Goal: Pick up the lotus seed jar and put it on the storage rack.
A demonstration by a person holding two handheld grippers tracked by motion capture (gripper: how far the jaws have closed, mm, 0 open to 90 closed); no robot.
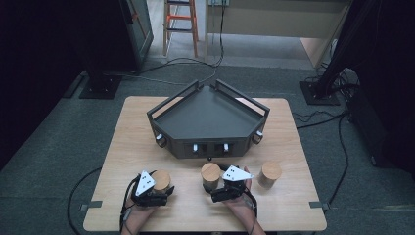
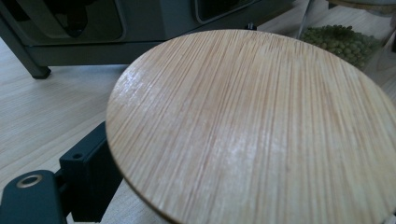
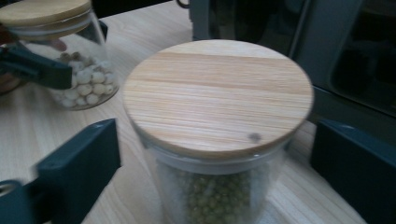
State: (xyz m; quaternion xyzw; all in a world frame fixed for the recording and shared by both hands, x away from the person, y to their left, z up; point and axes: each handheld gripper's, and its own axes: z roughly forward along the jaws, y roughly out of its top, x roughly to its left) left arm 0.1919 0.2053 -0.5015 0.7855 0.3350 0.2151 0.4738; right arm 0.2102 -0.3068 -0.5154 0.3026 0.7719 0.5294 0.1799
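Observation:
Three glass jars with bamboo lids stand in front of a dark five-sided tray [image 1: 205, 117]. My left gripper [image 1: 160, 187] is around the left jar [image 1: 160, 179], which holds white beans [image 3: 86, 84]. Its lid [image 2: 252, 121] hides most of the jaws, and one black finger [image 2: 86, 175] stands beside the jar under the lid's rim. My right gripper [image 1: 218, 188] is open around the middle jar [image 1: 211, 175] of green beans [image 3: 210, 196]. Both of its fingers [image 3: 79, 172] stand a little off the glass. The third jar [image 1: 270, 172] stands alone at the right.
The tray has raised handle rails [image 1: 171, 100] and knobs on its front wall [image 1: 209, 148], close behind the jars. The wooden table [image 1: 293, 215] ends just behind my hands. Cables [image 1: 337, 127], a stool [image 1: 181, 24] and dark stands are on the floor beyond.

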